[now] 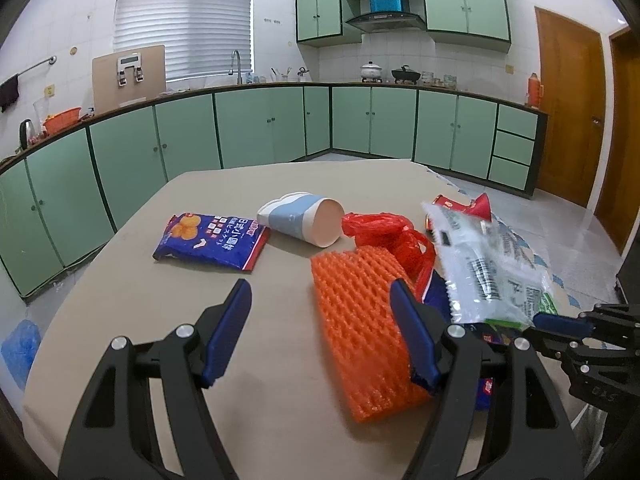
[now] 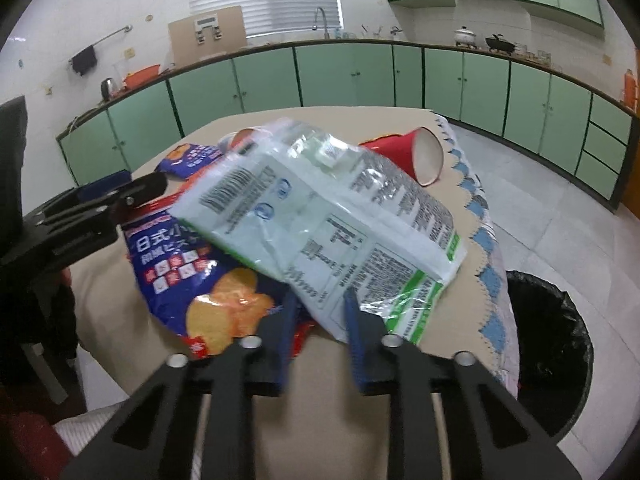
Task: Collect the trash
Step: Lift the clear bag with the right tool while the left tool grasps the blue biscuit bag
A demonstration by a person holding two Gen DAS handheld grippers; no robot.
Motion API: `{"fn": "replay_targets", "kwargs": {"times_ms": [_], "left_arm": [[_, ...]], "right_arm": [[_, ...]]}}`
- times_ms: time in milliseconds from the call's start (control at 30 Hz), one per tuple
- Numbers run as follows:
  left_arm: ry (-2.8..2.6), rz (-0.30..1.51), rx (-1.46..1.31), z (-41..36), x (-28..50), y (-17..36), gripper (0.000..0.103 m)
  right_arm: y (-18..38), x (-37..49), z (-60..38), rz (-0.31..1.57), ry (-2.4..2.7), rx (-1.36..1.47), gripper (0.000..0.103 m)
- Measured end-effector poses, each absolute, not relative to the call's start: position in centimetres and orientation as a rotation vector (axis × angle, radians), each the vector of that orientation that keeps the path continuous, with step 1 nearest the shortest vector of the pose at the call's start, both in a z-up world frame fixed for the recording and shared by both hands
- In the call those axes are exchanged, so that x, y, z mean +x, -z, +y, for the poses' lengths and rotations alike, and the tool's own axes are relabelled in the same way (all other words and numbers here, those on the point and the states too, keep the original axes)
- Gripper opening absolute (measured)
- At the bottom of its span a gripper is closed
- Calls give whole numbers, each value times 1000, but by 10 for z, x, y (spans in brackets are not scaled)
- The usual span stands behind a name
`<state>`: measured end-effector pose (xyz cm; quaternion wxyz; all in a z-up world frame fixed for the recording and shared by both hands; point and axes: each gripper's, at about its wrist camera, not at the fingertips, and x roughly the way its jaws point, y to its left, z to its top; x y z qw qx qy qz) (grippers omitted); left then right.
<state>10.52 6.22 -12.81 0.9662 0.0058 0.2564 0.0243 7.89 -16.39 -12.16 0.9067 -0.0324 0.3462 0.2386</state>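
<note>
Trash lies scattered over the beige table (image 1: 132, 300): a blue snack bag (image 1: 210, 240), a tipped paper cup (image 1: 304, 220), a red plastic bag (image 1: 384, 232), an orange foam net (image 1: 360, 320), a red cup (image 2: 416, 156), and a second blue biscuit bag (image 2: 200, 280) lying under the wrapper we are handling. Our right gripper (image 2: 320, 316) has its jaws pinched on the near edge of the white-and-green wrapper (image 2: 320, 220), which looks lifted off the pile and slightly blurred. Our left gripper (image 1: 320, 308) hovers with jaws spread wide and nothing between them, its right finger over the foam net. The black-lined bin (image 2: 548, 352) sits on the floor just past the table's right edge. To do this step well, we judge that we should keep the pinch firm, since the hold is only on a thin film edge and could slip. We should raise the wrapper enough that its trailing end clears the red cup and the biscuit bag beneath, swing it right over the fringed cloth edge (image 2: 486, 240), and let go only once it hangs squarely above the bin mouth. Meanwhile our left gripper can line up on the foam net.
</note>
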Motion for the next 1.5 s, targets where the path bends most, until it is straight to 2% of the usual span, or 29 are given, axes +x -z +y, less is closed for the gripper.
{"fn": "replay_targets", "kwargs": {"times_ms": [200, 867, 1000, 1233, 1367, 1467, 1500], "left_arm": [[-4, 525, -11, 55, 104, 126, 70], [85, 519, -56, 53, 95, 122, 69], [118, 546, -71, 51, 98, 127, 60], [176, 610, -105, 47, 102, 140, 38], [205, 629, -109, 44, 103, 145, 31], [223, 638, -111, 41, 103, 147, 18], [229, 641, -113, 41, 104, 148, 9]], "right_arm": [[112, 77, -168, 687, -523, -33, 9], [126, 96, -176, 747, -513, 60, 8], [127, 97, -178, 749, -510, 61, 8], [130, 100, -181, 753, -505, 70, 8], [130, 101, -181, 752, -504, 71, 8], [129, 101, -182, 751, -503, 66, 8], [129, 100, -181, 750, -502, 64, 8]]}}
